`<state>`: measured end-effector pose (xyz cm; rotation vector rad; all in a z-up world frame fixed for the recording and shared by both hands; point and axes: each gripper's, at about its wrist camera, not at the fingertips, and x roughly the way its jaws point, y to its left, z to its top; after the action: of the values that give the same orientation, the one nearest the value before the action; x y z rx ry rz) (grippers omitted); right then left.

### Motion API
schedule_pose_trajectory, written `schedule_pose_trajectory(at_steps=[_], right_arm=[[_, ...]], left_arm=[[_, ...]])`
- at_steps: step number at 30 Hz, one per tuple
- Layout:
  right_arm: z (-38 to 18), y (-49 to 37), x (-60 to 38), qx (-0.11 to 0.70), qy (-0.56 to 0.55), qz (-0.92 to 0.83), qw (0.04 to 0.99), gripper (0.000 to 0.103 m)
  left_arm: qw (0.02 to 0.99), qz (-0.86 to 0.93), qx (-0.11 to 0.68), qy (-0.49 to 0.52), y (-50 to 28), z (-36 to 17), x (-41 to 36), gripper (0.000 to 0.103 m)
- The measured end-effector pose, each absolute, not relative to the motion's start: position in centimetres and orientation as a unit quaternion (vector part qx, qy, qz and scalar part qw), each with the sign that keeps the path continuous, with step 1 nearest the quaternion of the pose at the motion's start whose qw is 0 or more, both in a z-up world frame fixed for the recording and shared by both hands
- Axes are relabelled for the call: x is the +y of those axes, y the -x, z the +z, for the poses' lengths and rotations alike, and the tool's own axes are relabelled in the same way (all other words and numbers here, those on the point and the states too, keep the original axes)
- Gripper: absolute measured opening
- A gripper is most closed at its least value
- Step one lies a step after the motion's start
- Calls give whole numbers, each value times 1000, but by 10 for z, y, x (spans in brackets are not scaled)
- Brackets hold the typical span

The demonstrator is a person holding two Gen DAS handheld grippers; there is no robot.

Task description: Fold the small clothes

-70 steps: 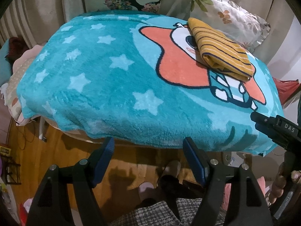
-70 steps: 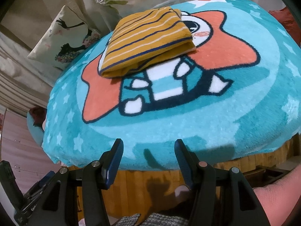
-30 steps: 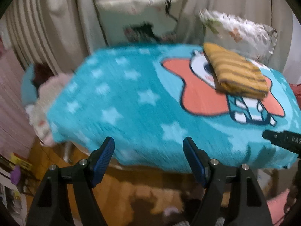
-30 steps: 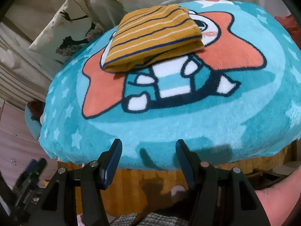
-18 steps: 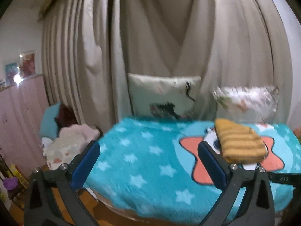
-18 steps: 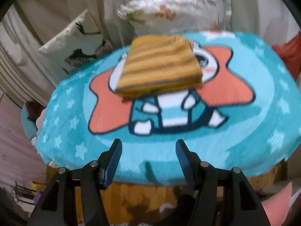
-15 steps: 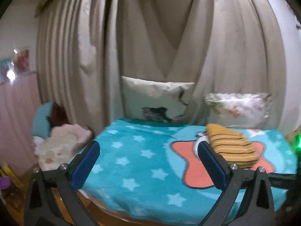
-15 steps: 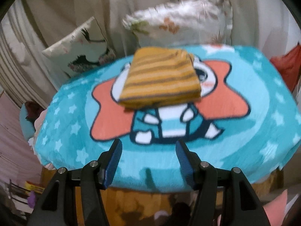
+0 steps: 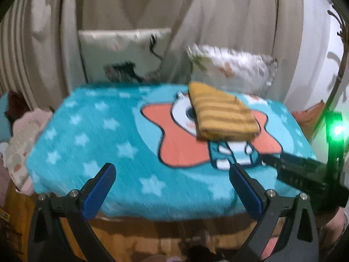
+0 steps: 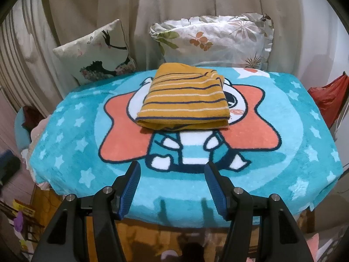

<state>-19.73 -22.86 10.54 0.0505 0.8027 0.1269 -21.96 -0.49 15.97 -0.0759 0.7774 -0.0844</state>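
**Desk:** What are the claws doing?

**Me:** My left gripper (image 9: pixel 172 187) has its blue-padded jaws spread wide with nothing between them, hanging off the near edge of the table. My right gripper (image 10: pixel 172 187) is also parted, somewhat less widely, and it too is empty. In the left wrist view I can see the right gripper's black body at about 4 o'clock, over the blanket's near right corner.

**Desk:** Biggest things first, then.

**Me:** Beige curtains (image 10: pixel 91 11) fill the whole back, from 10 to 2 o'clock. In front of them the teal star blanket (image 10: pixel 305 159) covers the table, with a cartoon figure on an orange star printed at its centre. Two cushions lean against the curtains at the far edge: a floral ruffled cushion (image 10: pixel 213 41) at 12 to 1 o'clock and a cushion with a dark bird print (image 10: pixel 96 54) at 11.

**Desk:** And the garment?

**Me:** The folded mustard striped top (image 10: pixel 185 100) lies flat on the blanket over the cartoon's head, straight ahead at 12 o'clock from the right gripper, well apart from both grippers. The left view is blurred, but there it sits at 1 o'clock (image 9: pixel 224 113).
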Motion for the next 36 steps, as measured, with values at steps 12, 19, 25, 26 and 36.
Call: schedule_pose_trajectory(at_steps=[12, 19, 25, 26, 36], right_arm=[[87, 186, -220, 418, -11, 53, 907, 67], [74, 181, -213, 440, 19, 46, 897, 67], [72, 183, -214, 439, 29, 44, 897, 68], [72, 183, -215, 439, 28, 43, 897, 68], [75, 185, -218, 432, 29, 39, 900, 69]], left_arm=[[891, 4, 454, 18, 212, 114, -5, 103], [880, 5, 474, 30, 208, 105, -2, 103], [879, 1, 477, 26, 208, 104, -7, 103], [878, 0, 477, 25, 208, 103, -8, 103], [873, -14, 488, 27, 204, 99, -15, 103]])
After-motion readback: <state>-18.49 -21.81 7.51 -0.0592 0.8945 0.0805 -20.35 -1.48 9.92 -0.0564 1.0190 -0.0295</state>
